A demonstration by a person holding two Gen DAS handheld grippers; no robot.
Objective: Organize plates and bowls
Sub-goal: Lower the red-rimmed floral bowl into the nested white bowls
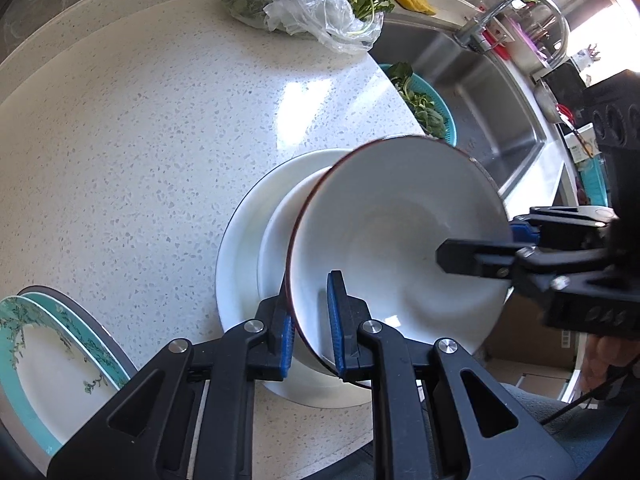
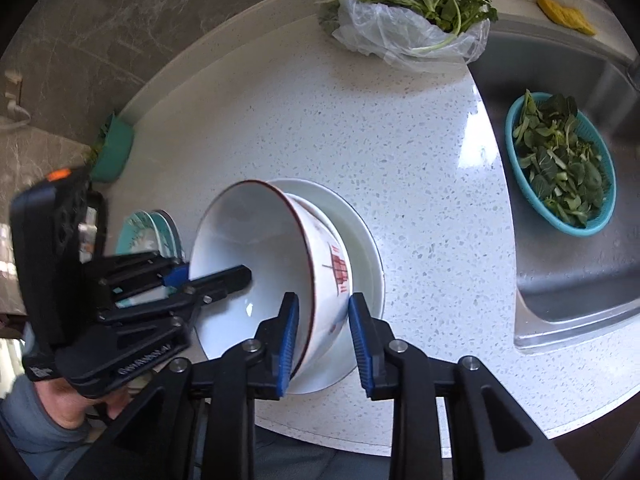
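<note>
A white bowl with a red rim [image 1: 400, 232] [image 2: 248, 248] and a red pattern on its outside is tilted on its side. It leans in a second white bowl [image 1: 280, 232] that sits on a white plate [image 1: 240, 248] [image 2: 366, 240]. My left gripper [image 1: 310, 304] [image 2: 200, 274] is shut on the tilted bowl's rim, one finger inside and one outside. My right gripper [image 2: 324, 300] [image 1: 480, 240] straddles the opposite side of the rim; its outer pad [image 2: 360, 340] stands off the bowl's wall. Two teal-rimmed patterned plates [image 1: 40, 352] [image 2: 140, 232] lie stacked to the left.
The speckled white counter [image 1: 160, 140] ends at a steel sink [image 1: 480, 92] [image 2: 580, 240] on the right, which holds a teal colander of greens [image 2: 560, 168]. A plastic bag of greens [image 2: 408, 12] and a yellow cloth [image 2: 566, 14] lie at the back. A teal container [image 2: 114, 152] stands by the wall.
</note>
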